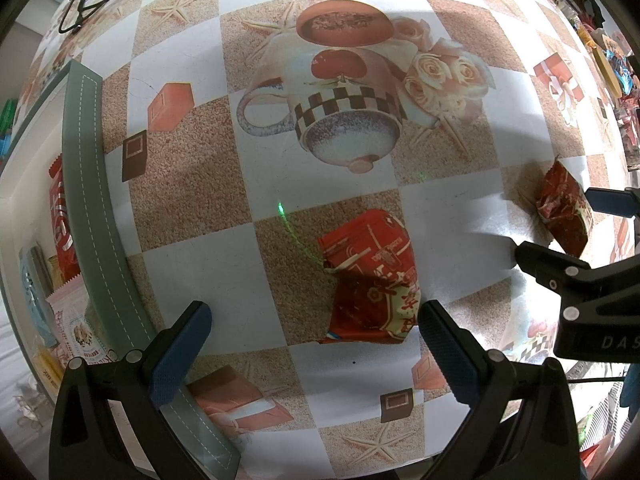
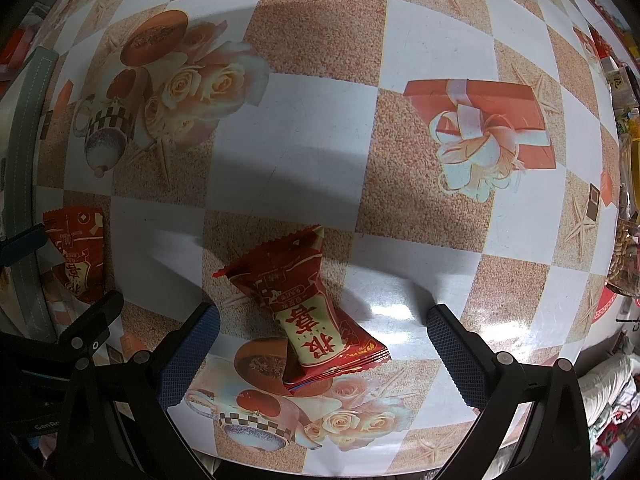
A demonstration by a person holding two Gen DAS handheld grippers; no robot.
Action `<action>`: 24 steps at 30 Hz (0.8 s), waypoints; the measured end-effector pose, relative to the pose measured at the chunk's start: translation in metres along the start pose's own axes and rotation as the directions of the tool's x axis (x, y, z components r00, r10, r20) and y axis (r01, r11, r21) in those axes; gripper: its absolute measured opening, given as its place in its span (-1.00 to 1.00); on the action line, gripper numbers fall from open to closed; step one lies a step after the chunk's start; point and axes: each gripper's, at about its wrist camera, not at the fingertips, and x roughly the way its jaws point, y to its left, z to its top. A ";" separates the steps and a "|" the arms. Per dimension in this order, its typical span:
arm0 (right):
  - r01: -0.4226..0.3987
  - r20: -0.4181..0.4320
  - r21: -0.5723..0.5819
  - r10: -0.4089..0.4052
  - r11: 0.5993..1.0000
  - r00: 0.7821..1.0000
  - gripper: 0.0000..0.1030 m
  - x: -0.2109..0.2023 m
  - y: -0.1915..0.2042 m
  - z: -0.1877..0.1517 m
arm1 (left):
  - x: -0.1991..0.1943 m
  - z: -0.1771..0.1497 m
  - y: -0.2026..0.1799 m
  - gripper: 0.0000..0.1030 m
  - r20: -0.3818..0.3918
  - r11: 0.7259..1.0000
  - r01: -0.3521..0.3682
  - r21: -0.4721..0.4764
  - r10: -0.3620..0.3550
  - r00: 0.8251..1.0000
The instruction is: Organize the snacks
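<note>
1. Red foil is catching the light on two snack packets lying on the desk (image 2: pixel 304 128), which is wearing a glossy checked cloth printed with teapots, roses, starfish and gift boxes.
2. The left gripper (image 1: pixel 314 340) is hovering with its jaws spread wide and gripping nothing; the first red packet (image 1: pixel 370 276) is lying flat on the cloth between and just ahead of the blue pads, its lower right corner sitting close against the right-hand pad, though contact cannot be told.
3. The right gripper (image 2: pixel 322 344) is likewise standing with jaws wide apart and empty; the second red packet (image 2: pixel 308 308) is resting between them, tilted diagonally, with its crimped upper end pointing away from the camera and its cream label with red characters facing up.
4. In the left wrist view, that second packet is showing at the far right edge with the other gripper's blue pad and black fingers on either side of it.
5. In the right wrist view, the first packet is appearing at the left edge, beside the other gripper's black finger.
6. A grey-green stitched box rim (image 1: pixel 86 184) is running along the left of the desk; inside it, a red wrapper (image 1: pixel 62 224), a pink packet (image 1: pixel 78 320) and other packets are lying together.
</note>
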 end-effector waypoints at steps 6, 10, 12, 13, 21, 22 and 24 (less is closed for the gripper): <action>0.000 0.001 0.001 0.000 1.000 1.000 1.00 0.000 0.000 0.000 | 0.001 0.000 0.000 1.00 -0.007 1.000 0.000 0.003 0.000 1.000; 0.000 0.003 0.001 0.000 1.000 1.000 1.00 0.000 0.000 0.000 | 0.001 0.000 0.000 1.00 -0.007 1.000 0.000 0.003 0.000 1.000; 0.000 0.005 0.002 0.000 1.000 1.000 1.00 -0.001 0.000 0.000 | 0.001 0.000 0.000 1.00 -0.007 1.000 0.000 0.003 0.000 1.000; 0.000 0.006 0.003 0.000 1.000 1.000 1.00 -0.001 0.000 0.001 | 0.001 0.000 0.000 1.00 -0.006 1.000 0.000 0.003 0.000 1.000; -0.001 0.010 0.004 0.000 1.000 1.000 1.00 -0.003 0.000 0.001 | 0.001 0.001 0.000 1.00 -0.008 1.000 0.000 0.007 0.000 1.000; -0.001 0.012 0.005 0.001 1.000 1.000 1.00 -0.003 0.000 0.001 | 0.001 0.001 -0.001 1.00 -0.008 1.000 0.000 0.009 0.000 1.000; -0.001 0.014 0.006 0.001 1.000 1.000 1.00 -0.004 0.000 0.001 | 0.001 0.001 -0.001 1.00 -0.008 1.000 0.000 0.010 0.000 1.000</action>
